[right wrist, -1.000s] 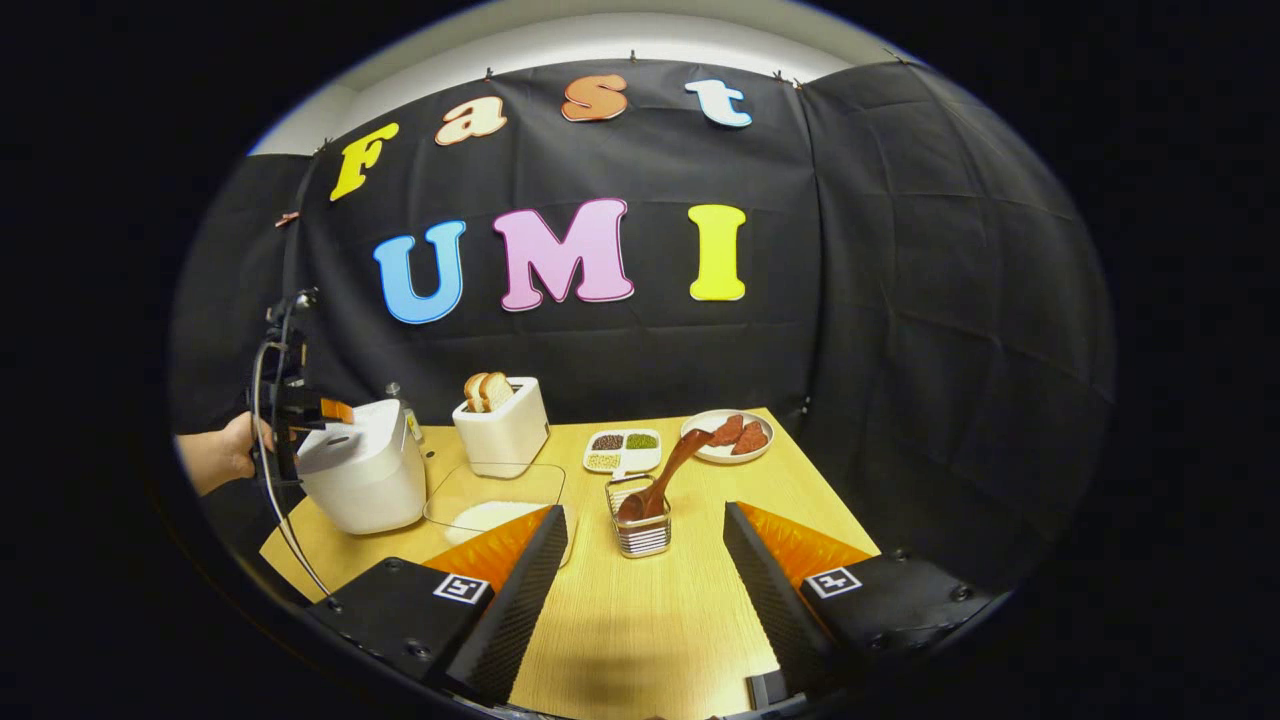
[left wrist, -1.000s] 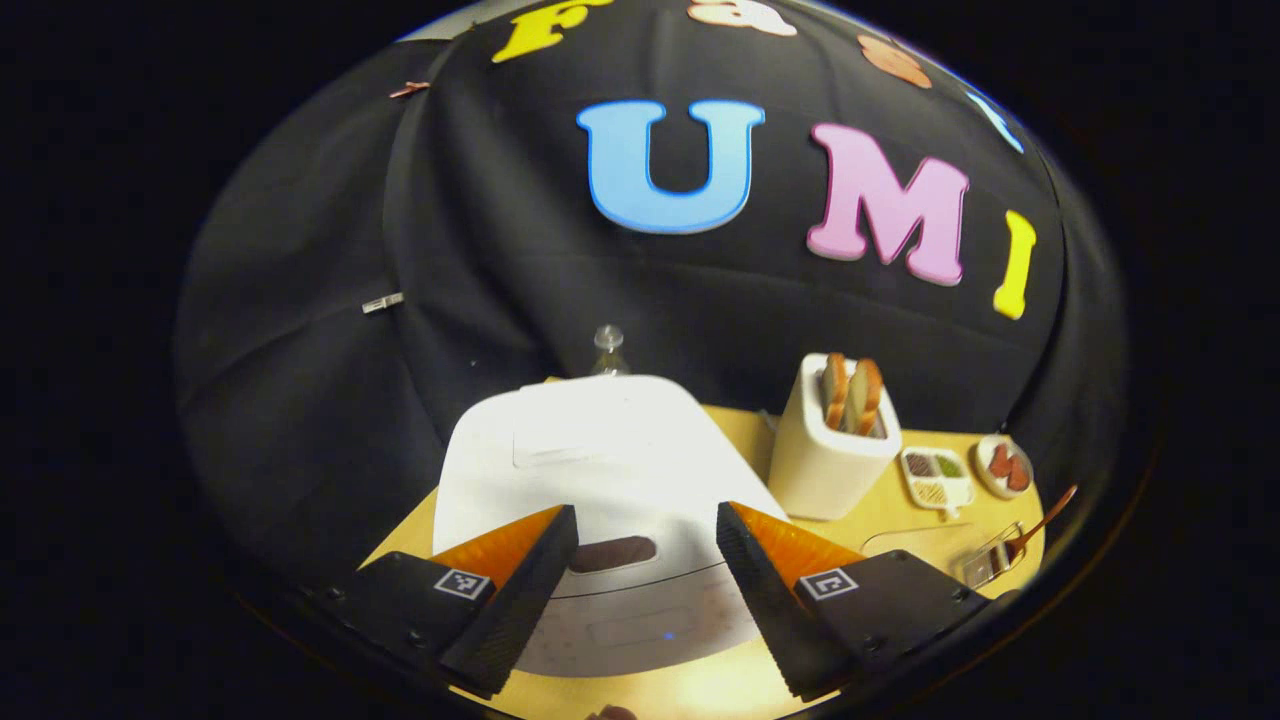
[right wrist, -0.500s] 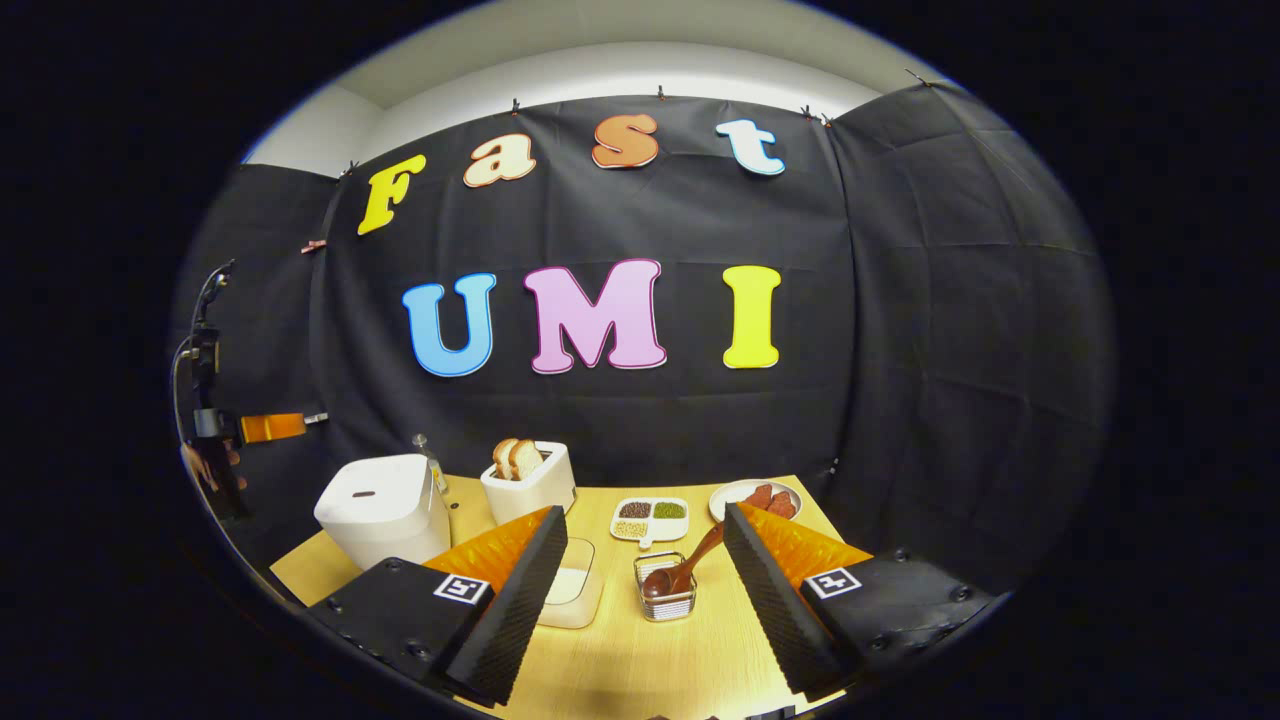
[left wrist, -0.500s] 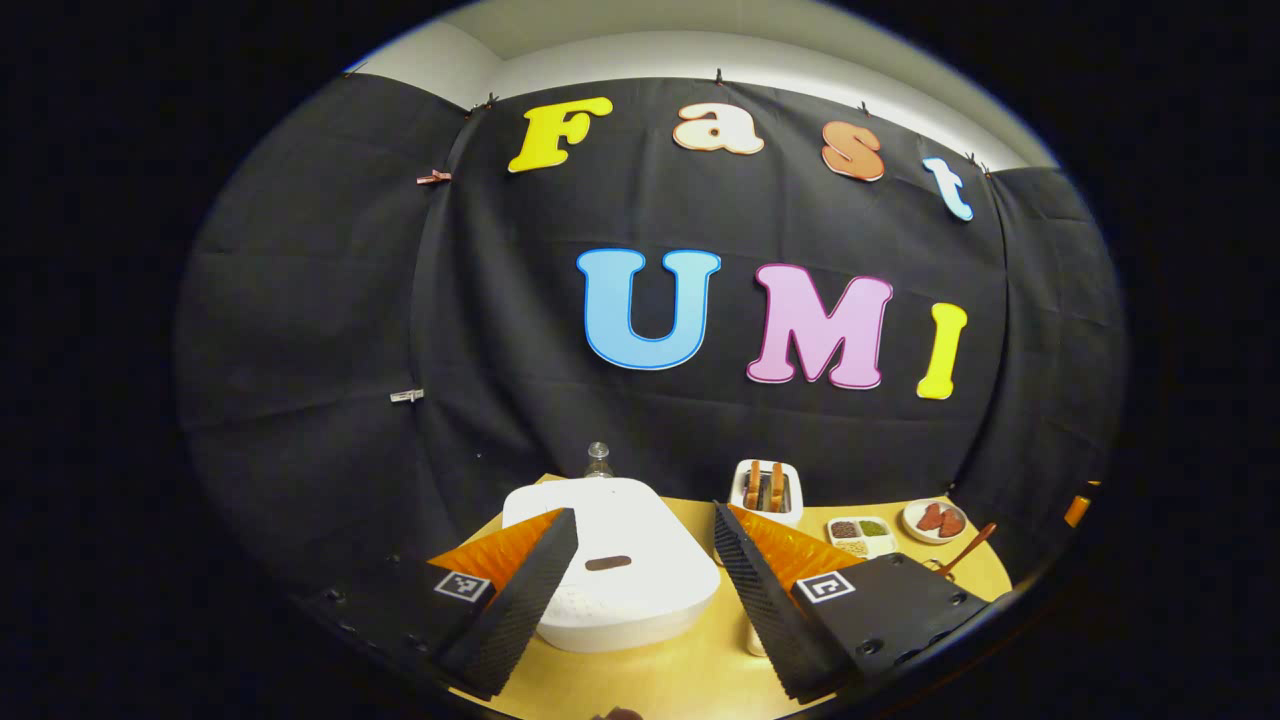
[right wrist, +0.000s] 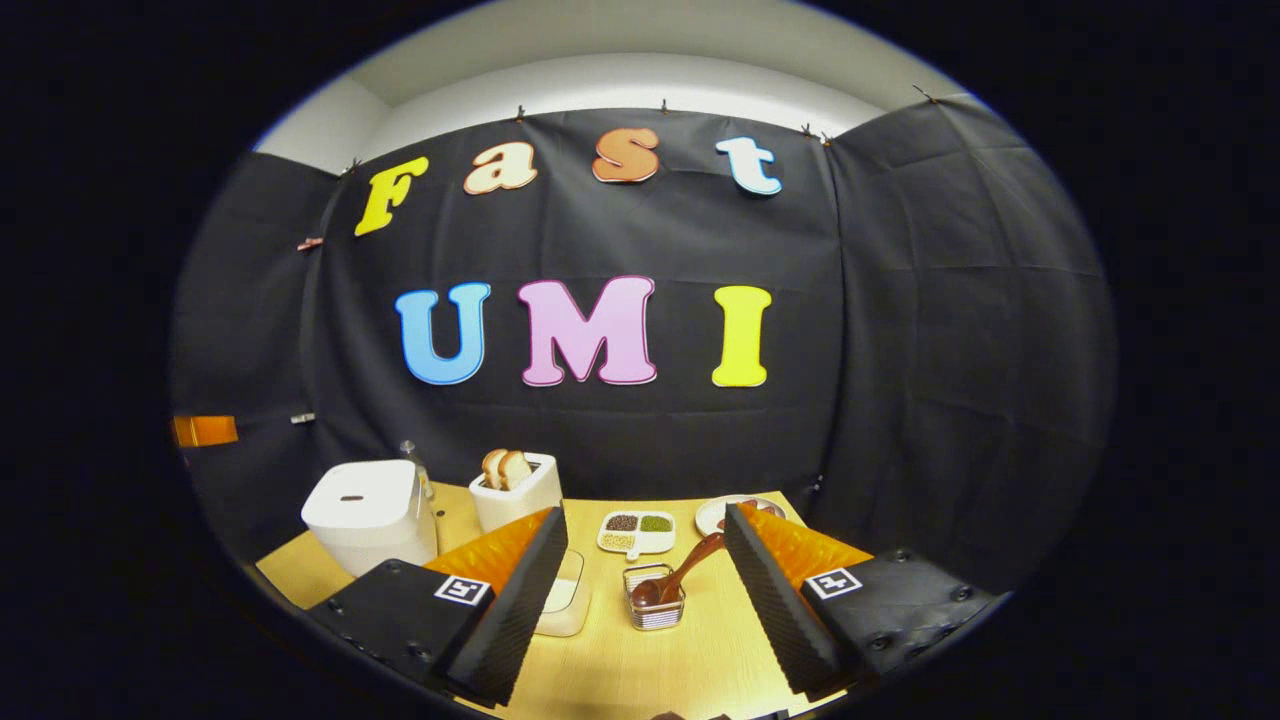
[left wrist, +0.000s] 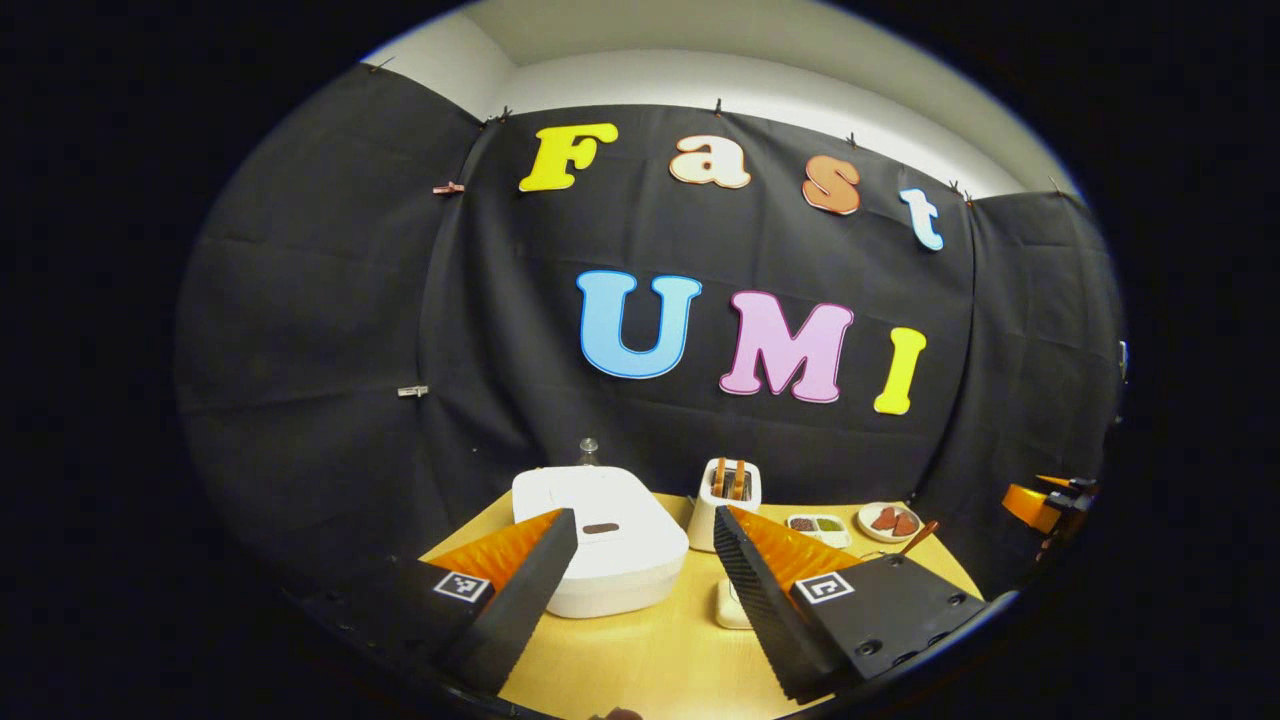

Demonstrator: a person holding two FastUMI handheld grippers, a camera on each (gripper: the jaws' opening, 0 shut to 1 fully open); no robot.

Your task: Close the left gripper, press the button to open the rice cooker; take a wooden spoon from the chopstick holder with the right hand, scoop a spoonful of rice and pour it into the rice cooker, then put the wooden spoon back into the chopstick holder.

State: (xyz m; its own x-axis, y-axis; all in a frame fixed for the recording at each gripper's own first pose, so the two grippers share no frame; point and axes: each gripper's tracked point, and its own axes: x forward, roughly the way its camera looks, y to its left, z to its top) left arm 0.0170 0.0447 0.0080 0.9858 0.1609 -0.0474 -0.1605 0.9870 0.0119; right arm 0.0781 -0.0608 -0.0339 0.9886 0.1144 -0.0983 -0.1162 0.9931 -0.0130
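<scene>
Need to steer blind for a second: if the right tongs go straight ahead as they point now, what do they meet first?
Probably the wooden spoon standing in the chopstick holder, centred between the open right tongs; depth is uncertain.

Both views look from above the near table edge toward the back wall. The left gripper view centres the rice cooker [left wrist: 600,540]; the right gripper view centres the chopstick holder [right wrist: 657,603]. Both share the toaster [left wrist: 728,500].

Even overhead light, sharp focus, strong fisheye bending at the edges, soft shadows on the table [right wrist: 640,660].
</scene>
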